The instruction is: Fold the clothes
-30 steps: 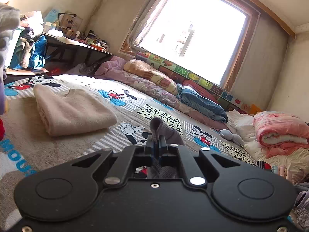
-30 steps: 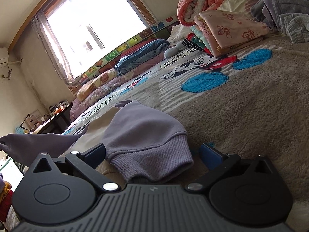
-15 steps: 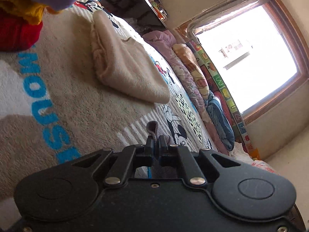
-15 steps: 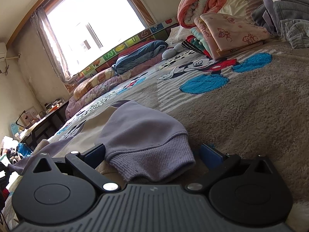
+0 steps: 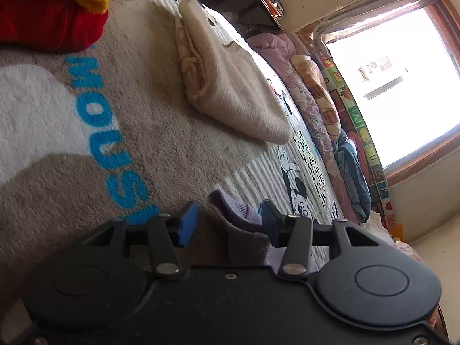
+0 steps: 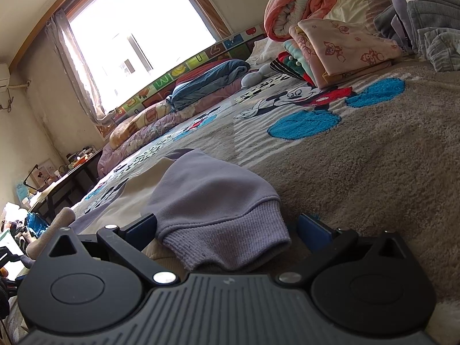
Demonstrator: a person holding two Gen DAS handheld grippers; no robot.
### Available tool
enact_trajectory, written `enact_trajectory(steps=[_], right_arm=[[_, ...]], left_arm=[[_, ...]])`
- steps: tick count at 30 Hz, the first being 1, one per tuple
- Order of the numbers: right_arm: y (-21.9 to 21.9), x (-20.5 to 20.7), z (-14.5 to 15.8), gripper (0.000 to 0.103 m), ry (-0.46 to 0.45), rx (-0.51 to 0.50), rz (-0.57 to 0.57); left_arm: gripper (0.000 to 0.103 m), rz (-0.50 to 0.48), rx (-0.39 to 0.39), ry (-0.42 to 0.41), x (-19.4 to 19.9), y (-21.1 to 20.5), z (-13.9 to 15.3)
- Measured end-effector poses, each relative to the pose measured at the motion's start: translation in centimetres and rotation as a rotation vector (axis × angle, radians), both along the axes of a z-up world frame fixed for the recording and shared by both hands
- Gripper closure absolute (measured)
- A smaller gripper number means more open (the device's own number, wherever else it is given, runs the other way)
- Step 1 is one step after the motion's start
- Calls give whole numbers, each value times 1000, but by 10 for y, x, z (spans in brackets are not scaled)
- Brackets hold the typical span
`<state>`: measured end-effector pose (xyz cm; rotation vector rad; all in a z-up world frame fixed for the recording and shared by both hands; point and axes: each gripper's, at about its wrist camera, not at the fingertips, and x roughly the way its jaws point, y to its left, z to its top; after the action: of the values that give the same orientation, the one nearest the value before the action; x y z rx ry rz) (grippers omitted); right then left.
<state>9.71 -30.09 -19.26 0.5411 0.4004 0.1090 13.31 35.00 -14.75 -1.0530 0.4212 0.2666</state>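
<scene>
A lavender sweatshirt lies on the Mickey Mouse blanket (image 5: pixel 161 155). One ribbed cuff (image 5: pixel 240 215) sits between the blue pads (image 5: pixel 188 222) of my left gripper (image 5: pixel 228 221), whose jaws are opening. The left pad stands clear of the cuff, so nothing is pinched. In the right wrist view the other sleeve's cuff (image 6: pixel 230 235) rests loose on the blanket (image 6: pixel 373 158) between the wide-apart pads (image 6: pixel 313 228) of my right gripper (image 6: pixel 228 230), which is open. The sweatshirt's body stretches away to the left, partly hidden behind the gripper.
A folded cream sweater (image 5: pixel 230 86) lies ahead of the left gripper, with red and yellow clothes (image 5: pixel 46 14) at the upper left. Stacked quilts (image 6: pixel 330 28) and grey clothes (image 6: pixel 431 28) sit at the right. Rolled bedding (image 6: pixel 207 83) lines the window wall; a desk (image 6: pixel 66 178) stands left.
My left gripper rolled, sank toward the blanket and let go of the cuff it was pinching. The raised sleeve seen from the right wrist has dropped. The right gripper stayed put.
</scene>
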Motion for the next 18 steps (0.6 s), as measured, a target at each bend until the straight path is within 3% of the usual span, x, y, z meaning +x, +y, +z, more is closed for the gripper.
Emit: enact_trajectory(steps=[5,8,9,10,11,12,13,16,18], right_arm=[[0,0,0,0,1,-2,0],[0,1,0,0,3,-7,-1],[1,1,0,0,4,-9,-1],[1,1,0,0,4,-9,-1],[1,1,0,0,4,-9,-1],[1,1,0,0,4,-10,-1],[1,1,0,0,5,-10,-1],[1,1,0,0,5,-9,0],[0,1,0,0,4,-6,0]], left_arm=[[52,-34,128,12,-10,-14,20],[53,-94,193,88,6,-30,13],[55,-113,215,111,14,-35,9],[85,-137,270,130,23,-40,8],[99,-162,328,148,31,-45,6],[99,-154,391,131,32,-50,10],[99,-142,435,47,27,-55,20],[98,-83,548,-24,19,-61,36],[97,-89,498,160,36,-55,12]])
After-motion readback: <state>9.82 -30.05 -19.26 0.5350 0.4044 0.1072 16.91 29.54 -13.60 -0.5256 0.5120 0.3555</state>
